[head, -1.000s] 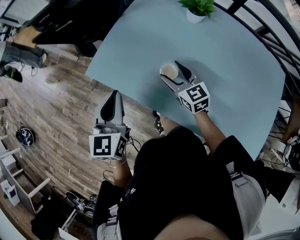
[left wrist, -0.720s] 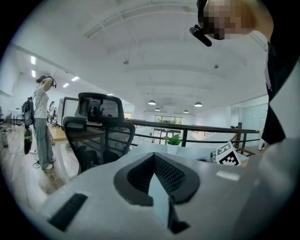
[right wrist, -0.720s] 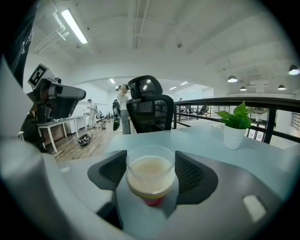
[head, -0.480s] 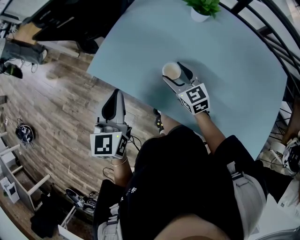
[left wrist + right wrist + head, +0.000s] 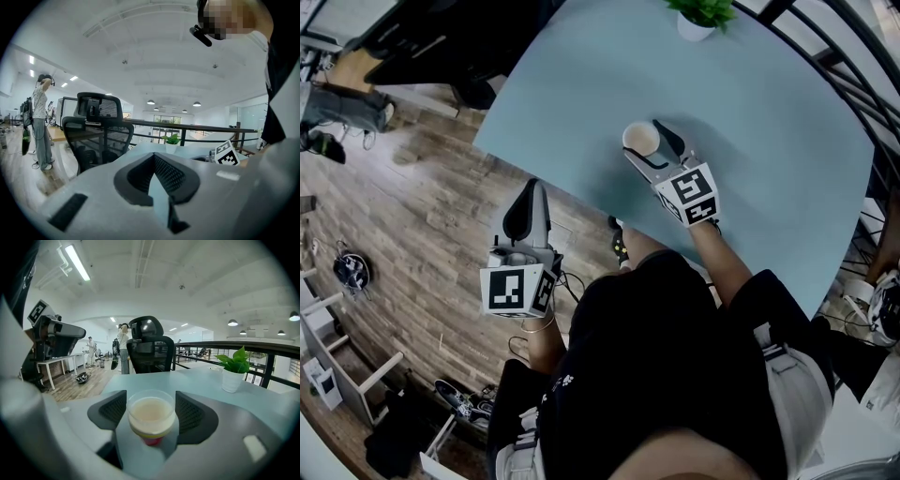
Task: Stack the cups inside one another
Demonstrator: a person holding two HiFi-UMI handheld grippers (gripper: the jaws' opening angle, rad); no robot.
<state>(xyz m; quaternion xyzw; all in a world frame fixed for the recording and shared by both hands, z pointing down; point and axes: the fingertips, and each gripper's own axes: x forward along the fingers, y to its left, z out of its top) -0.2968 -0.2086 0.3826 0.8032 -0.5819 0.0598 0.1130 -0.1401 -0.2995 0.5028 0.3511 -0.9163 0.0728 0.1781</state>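
Observation:
A stack of nested cups (image 5: 639,139) stands on the pale blue table (image 5: 759,112); a cream cup is on top, with yellow and red rims showing below it (image 5: 151,417). My right gripper (image 5: 646,145) (image 5: 151,420) has the stack between its jaws, and both pads (image 5: 114,412) touch the top cup's sides. My left gripper (image 5: 525,204) (image 5: 157,183) hangs shut and empty off the table's left edge, above the wooden floor.
A small potted plant (image 5: 698,17) (image 5: 233,369) sits at the table's far edge. A black office chair (image 5: 150,350) (image 5: 96,133) stands beyond the table, and a dark railing (image 5: 853,66) runs along its right. People stand in the distance.

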